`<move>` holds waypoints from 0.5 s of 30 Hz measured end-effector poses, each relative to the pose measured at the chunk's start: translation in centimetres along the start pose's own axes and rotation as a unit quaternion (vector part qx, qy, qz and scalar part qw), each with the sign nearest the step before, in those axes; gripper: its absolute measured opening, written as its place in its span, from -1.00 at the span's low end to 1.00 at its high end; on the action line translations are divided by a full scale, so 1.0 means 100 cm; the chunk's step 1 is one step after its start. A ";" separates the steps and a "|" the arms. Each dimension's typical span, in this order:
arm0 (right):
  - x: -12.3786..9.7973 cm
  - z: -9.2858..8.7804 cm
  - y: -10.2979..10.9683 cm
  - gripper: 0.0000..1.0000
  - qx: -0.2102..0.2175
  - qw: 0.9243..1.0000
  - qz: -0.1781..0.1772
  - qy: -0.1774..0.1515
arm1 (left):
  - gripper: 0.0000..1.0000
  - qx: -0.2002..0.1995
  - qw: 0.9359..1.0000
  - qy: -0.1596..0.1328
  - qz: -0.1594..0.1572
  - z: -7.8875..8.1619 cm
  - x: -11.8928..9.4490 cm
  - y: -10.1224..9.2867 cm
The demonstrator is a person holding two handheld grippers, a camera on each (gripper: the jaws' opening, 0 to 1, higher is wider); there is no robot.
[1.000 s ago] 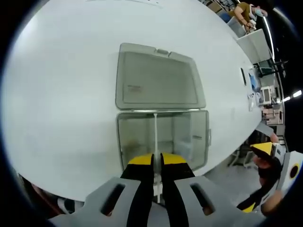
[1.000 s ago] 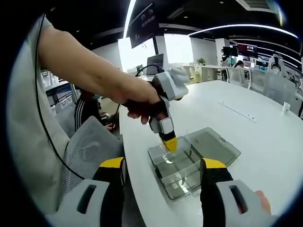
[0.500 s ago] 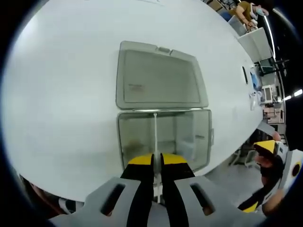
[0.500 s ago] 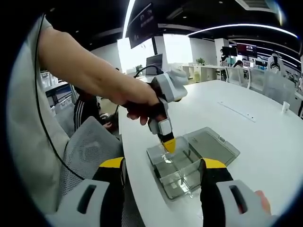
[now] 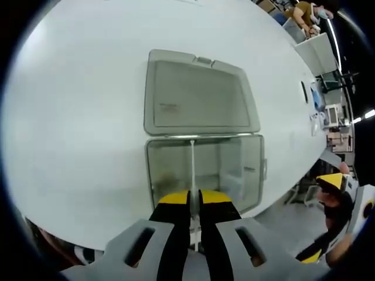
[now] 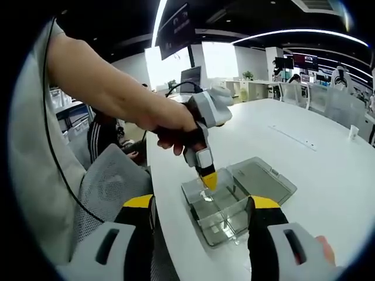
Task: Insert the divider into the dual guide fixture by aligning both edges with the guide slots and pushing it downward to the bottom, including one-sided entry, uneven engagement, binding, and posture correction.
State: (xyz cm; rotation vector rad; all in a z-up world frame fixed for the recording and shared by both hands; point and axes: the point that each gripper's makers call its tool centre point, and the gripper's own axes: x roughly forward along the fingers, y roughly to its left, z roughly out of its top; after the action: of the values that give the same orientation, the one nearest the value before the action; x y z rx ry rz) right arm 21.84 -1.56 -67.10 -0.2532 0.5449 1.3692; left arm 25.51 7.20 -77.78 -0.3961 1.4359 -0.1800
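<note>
Across the white desk (image 5: 76, 117) lies the clear plastic box that serves as the guide fixture (image 5: 205, 172), set near the desk's edge, with its hinged lid (image 5: 199, 96) folded open flat on the far side. Behind it, in the right gripper view, a grey mesh chair (image 6: 111, 187) stands beside the desk, with office furniture well beyond.

Smaller than the box is the divider (image 5: 192, 170), a thin clear panel standing upright on edge inside the guide fixture (image 6: 220, 211). In the left gripper view it reads as a pale line running straight away from the left tongs (image 5: 194, 202) toward the hinge wall, which it appears to reach. Its long axis therefore lies along the line of the tongs, splitting the box into two bays.

The left tongs are clenched on the near end of the divider, yellow tips pressed close with the panel between them. In the right gripper view these left tongs (image 6: 208, 178) point down into the box from above, held in a hand (image 6: 176, 132).

The right tongs (image 6: 199, 219) stand wide and released, holding nothing, well apart from the box and nearer the person.

The left hand is plainly the nearer one, so the downward push falls to it. Whether both edges sit in their slots, or how deep, I cannot tell.
</note>
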 end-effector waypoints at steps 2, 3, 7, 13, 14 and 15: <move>-0.001 -0.001 0.000 0.23 0.001 1.000 -0.001 -0.001 | -0.97 0.000 1.000 0.001 0.000 0.000 0.000 0.000; -0.001 -0.001 -0.001 0.23 0.001 1.000 -0.001 0.000 | -0.97 0.000 1.000 0.001 0.000 0.000 0.000 0.000; -0.002 -0.002 0.000 0.23 0.002 1.000 -0.002 0.000 | -0.97 0.000 1.000 0.000 -0.001 0.000 -0.001 -0.001; -0.001 -0.002 0.000 0.23 0.002 1.000 -0.002 0.001 | -0.97 0.000 1.000 -0.001 -0.004 -0.001 -0.002 -0.004; -0.001 -0.002 0.000 0.23 0.002 1.000 -0.001 0.000 | -0.97 0.000 1.000 -0.001 -0.003 -0.001 -0.003 -0.004; -0.001 -0.002 0.000 0.23 0.002 1.000 -0.001 -0.001 | -0.97 0.001 1.000 -0.001 -0.002 -0.002 -0.003 -0.004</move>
State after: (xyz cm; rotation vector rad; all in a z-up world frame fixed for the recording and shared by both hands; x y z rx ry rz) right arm 21.82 -1.72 -67.19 -0.2492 0.5464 1.3659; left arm 25.38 6.89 -77.39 -0.3984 1.4333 -0.1845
